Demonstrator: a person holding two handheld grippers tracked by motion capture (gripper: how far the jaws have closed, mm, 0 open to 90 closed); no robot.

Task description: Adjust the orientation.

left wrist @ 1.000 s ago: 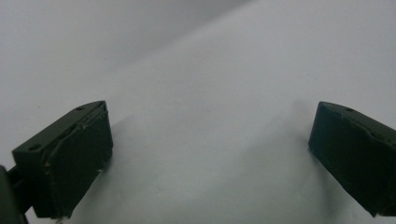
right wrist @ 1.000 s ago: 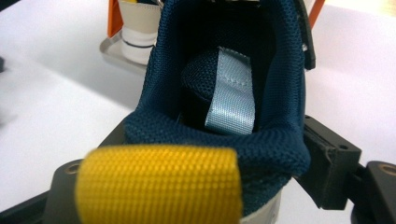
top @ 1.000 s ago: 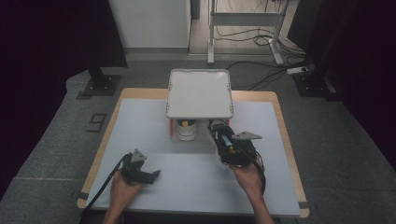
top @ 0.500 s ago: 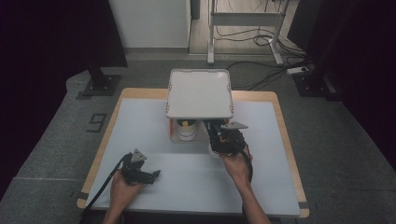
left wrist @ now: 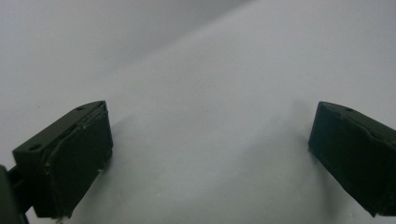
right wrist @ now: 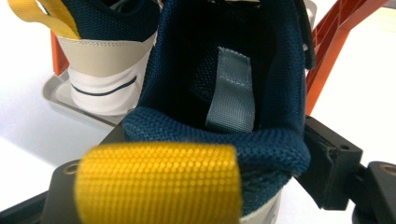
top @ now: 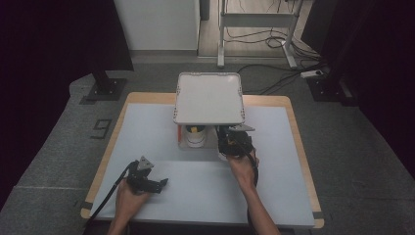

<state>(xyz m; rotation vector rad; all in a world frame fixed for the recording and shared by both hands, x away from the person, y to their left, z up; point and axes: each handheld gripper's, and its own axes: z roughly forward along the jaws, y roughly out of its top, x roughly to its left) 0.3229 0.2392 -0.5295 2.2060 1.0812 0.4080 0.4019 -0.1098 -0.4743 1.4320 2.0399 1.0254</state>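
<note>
R gripper [right wrist: 196, 186] clamps navy shoe [right wrist: 224, 93] at heel collar, btwn its jaws, under the rack [top: 209, 98]. L gripper [left wrist: 210, 154] wide open, nothing btwn, over table [top: 147, 127].

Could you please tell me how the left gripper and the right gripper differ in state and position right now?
The left gripper is open with nothing between its jaws, while the right gripper is closed around the heel of a navy shoe. The left gripper sits low over the bare white table near the person; the right gripper reaches forward under the white tray of the orange-legged rack. Both have black jaws and are hand-held.
</note>
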